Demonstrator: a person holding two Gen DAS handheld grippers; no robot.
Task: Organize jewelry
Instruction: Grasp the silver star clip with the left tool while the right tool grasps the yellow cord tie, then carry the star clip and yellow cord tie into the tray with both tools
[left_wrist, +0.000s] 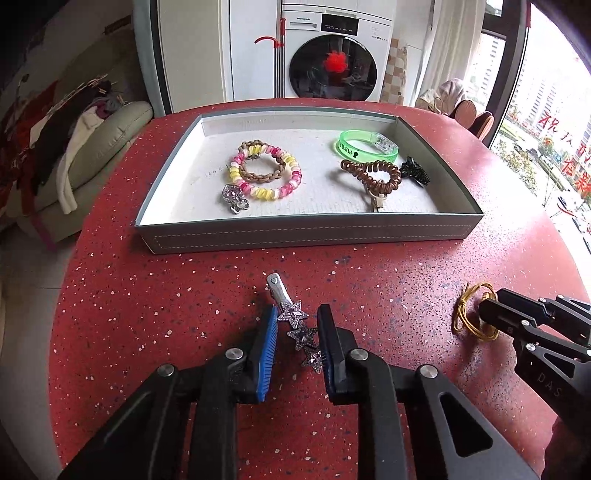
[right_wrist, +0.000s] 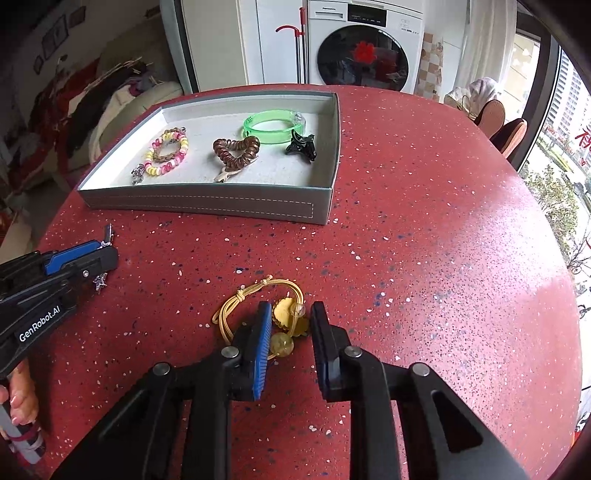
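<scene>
Left gripper jaws parted, straddling a silver star-studded hair clip lying on the red speckled desk; not clamped. Right gripper likewise parted around the yellow charm of a gold elastic cord hair tie. Both pieces lie near the grey rectangular tray, outside it.

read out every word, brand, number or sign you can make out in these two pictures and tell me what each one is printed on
"GenRobot.AI": white letters on the side of the left tool.
"DAS": faint letters on the right tool; any further letters are out of view.
"Panasonic": seemingly, on the washing machine; too small to be sure.
Red Chinese characters on the window: cut off, not readable.
Black print on the green bracelet: too blurred.
Washing machine panel print: too small.
</scene>
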